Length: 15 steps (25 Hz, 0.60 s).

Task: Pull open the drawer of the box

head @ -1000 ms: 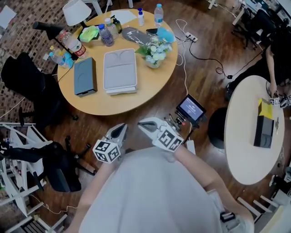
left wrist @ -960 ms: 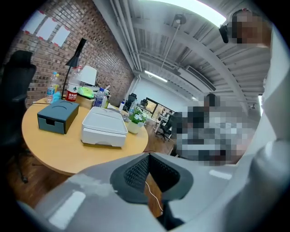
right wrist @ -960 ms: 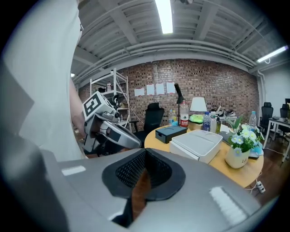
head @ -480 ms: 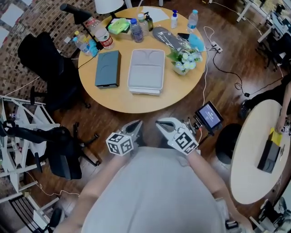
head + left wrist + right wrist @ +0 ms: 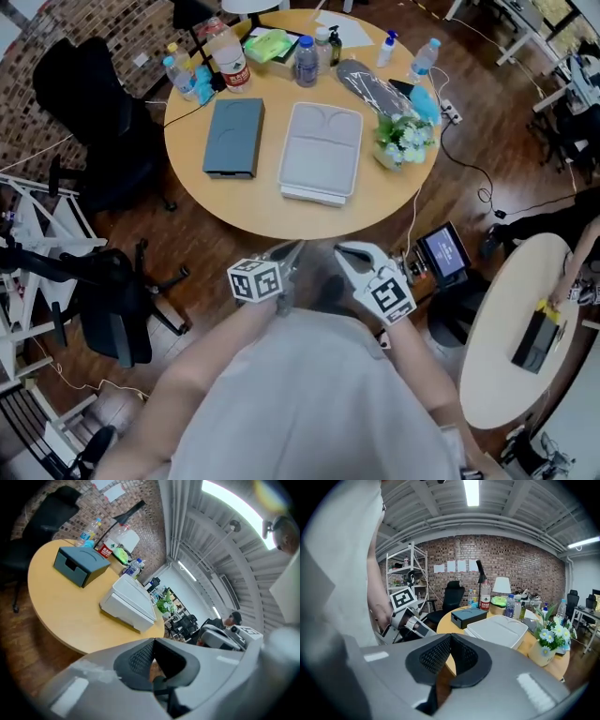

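L claw point(image 5: 292, 249), R claw point(image 5: 345, 253) shut; white case point(image 5: 323, 150) beside box point(image 5: 234, 138).

Steep overhead head view; gripper views sharing table point(image 5: 272, 211)

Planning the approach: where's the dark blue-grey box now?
Head view: the dark blue-grey box lies on the left part of the round table, directly left of the white box, with bottles just beyond it.

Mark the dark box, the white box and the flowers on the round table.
dark box point(image 5: 233, 137), head view, middle of its lid.
white box point(image 5: 323, 150), head view, middle of its lid.
flowers point(image 5: 405, 139), head view, the blossoms.
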Each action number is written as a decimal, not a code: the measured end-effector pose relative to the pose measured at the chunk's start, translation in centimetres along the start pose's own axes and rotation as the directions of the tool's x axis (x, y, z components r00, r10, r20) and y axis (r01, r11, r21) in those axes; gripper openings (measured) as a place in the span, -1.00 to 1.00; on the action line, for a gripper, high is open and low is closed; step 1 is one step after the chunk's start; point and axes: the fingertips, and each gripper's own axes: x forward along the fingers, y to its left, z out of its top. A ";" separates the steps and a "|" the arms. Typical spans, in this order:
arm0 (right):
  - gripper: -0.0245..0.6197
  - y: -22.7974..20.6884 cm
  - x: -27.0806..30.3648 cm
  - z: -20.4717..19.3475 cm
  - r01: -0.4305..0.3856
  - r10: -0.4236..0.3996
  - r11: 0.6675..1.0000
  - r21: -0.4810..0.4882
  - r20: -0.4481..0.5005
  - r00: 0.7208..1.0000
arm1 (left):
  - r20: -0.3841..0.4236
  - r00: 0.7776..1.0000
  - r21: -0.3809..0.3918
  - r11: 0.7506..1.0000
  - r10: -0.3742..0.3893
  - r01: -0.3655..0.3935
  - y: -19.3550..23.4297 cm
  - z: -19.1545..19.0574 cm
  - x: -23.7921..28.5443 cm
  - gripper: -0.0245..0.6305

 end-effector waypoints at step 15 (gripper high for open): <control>-0.91 -3.5 3.7 1.7 -0.039 0.034 0.994 -0.102 -0.047 0.998 | 0.191 0.980 -0.332 0.943 0.054 0.013 4.8 3.2 7.2 -0.75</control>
